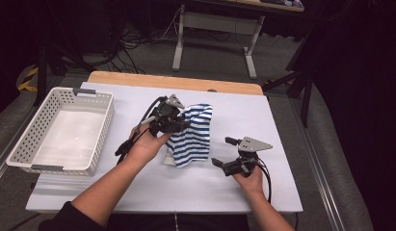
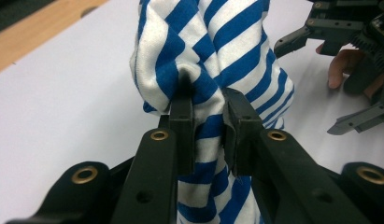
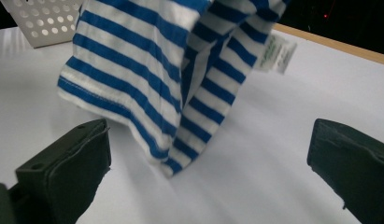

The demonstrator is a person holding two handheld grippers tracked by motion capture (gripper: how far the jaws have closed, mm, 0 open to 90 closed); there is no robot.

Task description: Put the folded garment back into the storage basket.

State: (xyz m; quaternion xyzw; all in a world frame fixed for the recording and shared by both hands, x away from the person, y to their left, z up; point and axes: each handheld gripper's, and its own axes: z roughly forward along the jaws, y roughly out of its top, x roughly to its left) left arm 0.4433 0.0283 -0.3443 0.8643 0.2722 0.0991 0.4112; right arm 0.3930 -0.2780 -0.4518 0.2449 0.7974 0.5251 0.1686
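1. We see the left hand-held gripper (image 1: 182, 121) near the middle of the white surface (image 1: 282, 144), its jaws pinched onto a bunched fold of the blue-and-white striped cloth (image 1: 191, 135).
2. In the left gripper view the cloth (image 2: 213, 70) is squeezed between the two black jaws, with fabric spilling out above and below them.
3. The cloth hangs from that grip, raised off the surface; in the high view its lower end comes down close to the sheet, and we cannot tell whether it touches.
4. The right hand-held gripper (image 1: 226, 153) sits to the right of the cloth and nearer to us, with its jaws spread wide and nothing between them.
5. In the right gripper view the striped cloth (image 3: 147, 79) hangs ahead of those open jaws, its hemmed edge lowest, and a small white label (image 3: 276, 53) shows on its far right side.
6. A white perforated basket (image 1: 22, 144) stands at the left of the surface, well apart from the cloth.
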